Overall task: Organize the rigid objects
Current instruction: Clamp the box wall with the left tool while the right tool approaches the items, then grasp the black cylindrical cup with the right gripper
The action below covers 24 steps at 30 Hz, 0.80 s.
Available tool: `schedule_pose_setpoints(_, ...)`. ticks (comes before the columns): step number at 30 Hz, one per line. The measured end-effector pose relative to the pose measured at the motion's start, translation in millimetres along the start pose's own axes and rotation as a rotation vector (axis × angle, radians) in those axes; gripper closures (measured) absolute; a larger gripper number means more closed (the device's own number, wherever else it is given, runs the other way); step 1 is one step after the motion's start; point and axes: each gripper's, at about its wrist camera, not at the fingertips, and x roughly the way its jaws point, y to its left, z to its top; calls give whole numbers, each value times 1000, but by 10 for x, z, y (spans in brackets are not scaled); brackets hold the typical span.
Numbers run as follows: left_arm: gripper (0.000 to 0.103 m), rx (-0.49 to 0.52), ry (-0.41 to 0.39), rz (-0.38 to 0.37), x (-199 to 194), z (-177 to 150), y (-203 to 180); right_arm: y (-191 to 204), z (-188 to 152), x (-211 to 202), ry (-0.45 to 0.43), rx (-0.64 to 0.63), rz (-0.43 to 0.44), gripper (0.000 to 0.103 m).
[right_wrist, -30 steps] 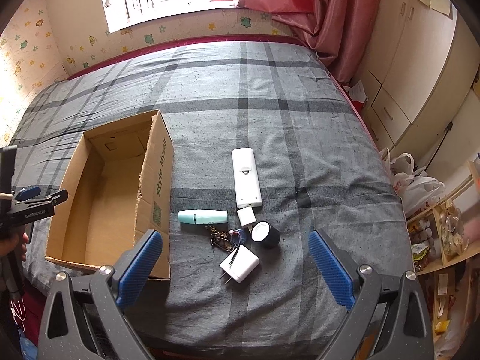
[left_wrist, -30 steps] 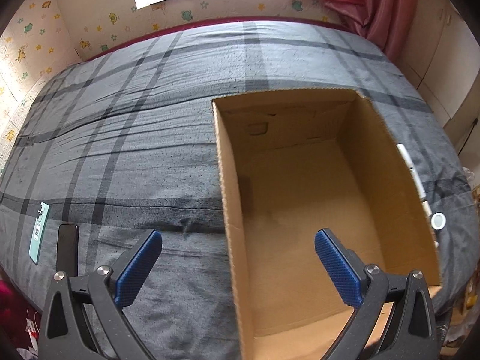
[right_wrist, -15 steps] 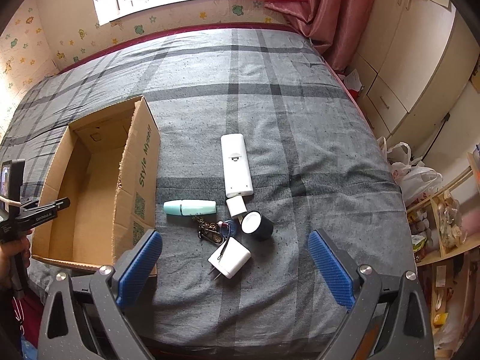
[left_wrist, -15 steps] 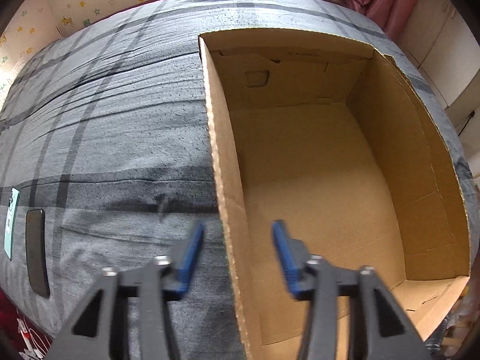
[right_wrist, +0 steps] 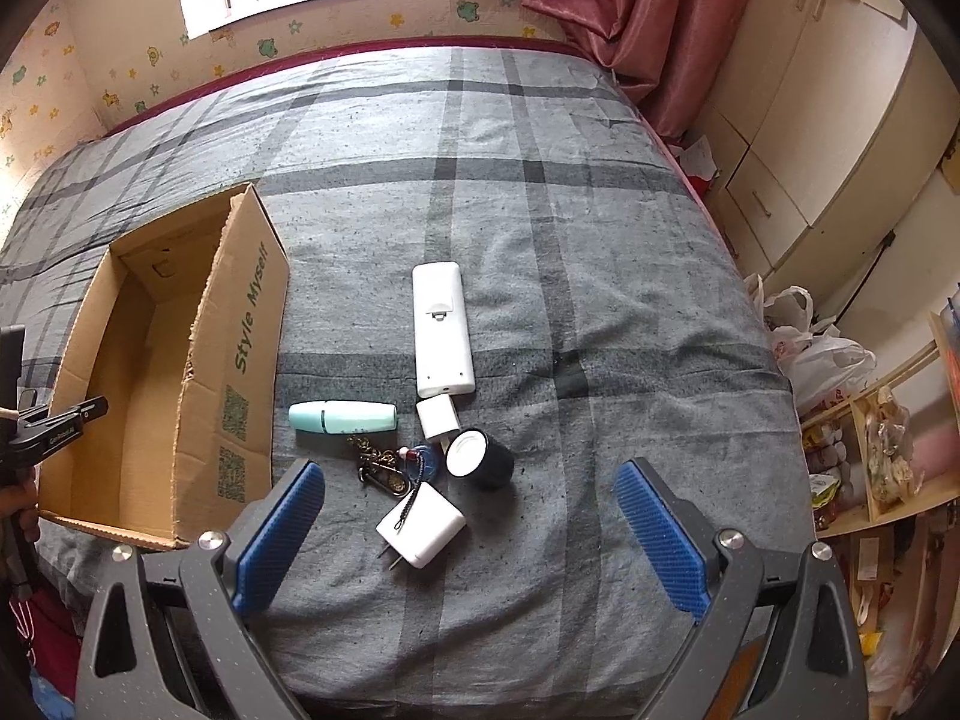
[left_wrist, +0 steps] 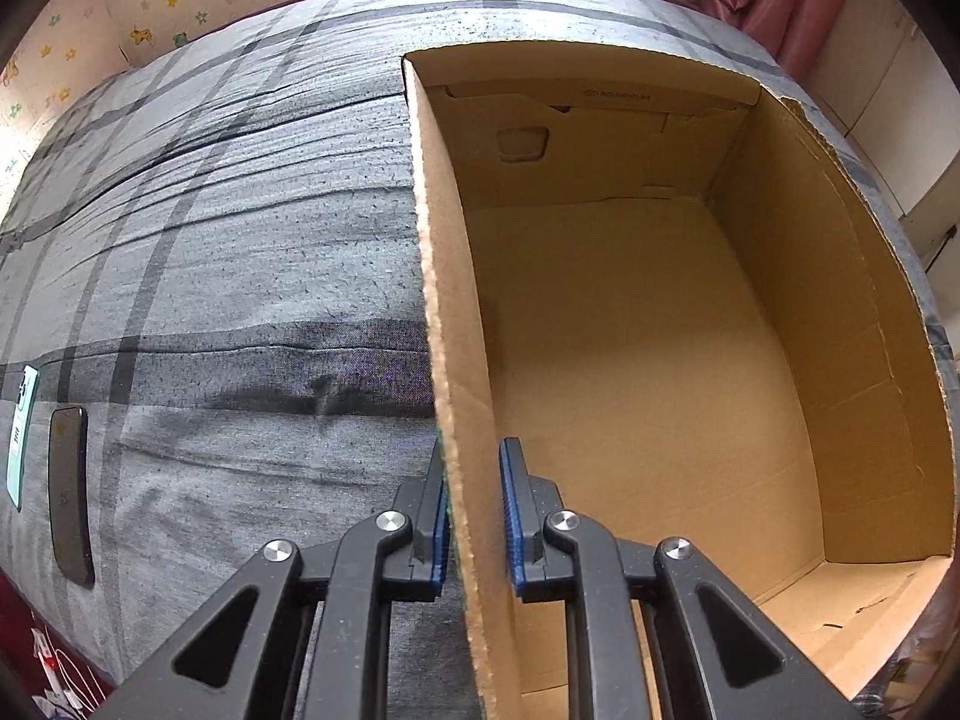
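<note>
An open, empty cardboard box (left_wrist: 630,330) lies on the grey plaid bed. My left gripper (left_wrist: 474,456) straddles its near left wall, jaws closing with both blue pads against the cardboard. In the right wrist view the box (right_wrist: 252,324) sits at the left. Beside it lie a white remote (right_wrist: 441,330), a mint tube (right_wrist: 342,417), a small white adapter (right_wrist: 437,414), a black jar with a white lid (right_wrist: 480,459), a keyring (right_wrist: 384,468) and a white charger plug (right_wrist: 423,525). My right gripper (right_wrist: 468,468) hangs open above this cluster, holding nothing.
A dark phone (left_wrist: 69,492) and a mint card (left_wrist: 21,438) lie near the bed's left edge. A pink curtain (right_wrist: 600,30) hangs at the far right corner. Cupboards (right_wrist: 810,150), plastic bags (right_wrist: 822,354) and a shelf stand right of the bed.
My left gripper sank onto the box's left wall and its jaws went from wide apart to closed around the cardboard. My right gripper dropped closer to the small objects, still open.
</note>
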Motion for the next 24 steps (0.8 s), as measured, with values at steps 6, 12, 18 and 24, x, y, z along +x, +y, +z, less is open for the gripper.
schedule_pose_setpoints(6,87,4,-5,6,11,-2,-3,-105,118,250,71,-17,33,3)
schedule_pose_setpoints(12,87,0,-8,2,1,-7,9,-192,178,648,170,-34,56,3)
schedule_pose_setpoints(18,87,6,-7,11,3,2,5,-256,151,1063,247,-36,58,3)
schedule_pose_setpoints(24,87,9,-6,14,4,0,4,-312,115,1387,305,-15,88,4)
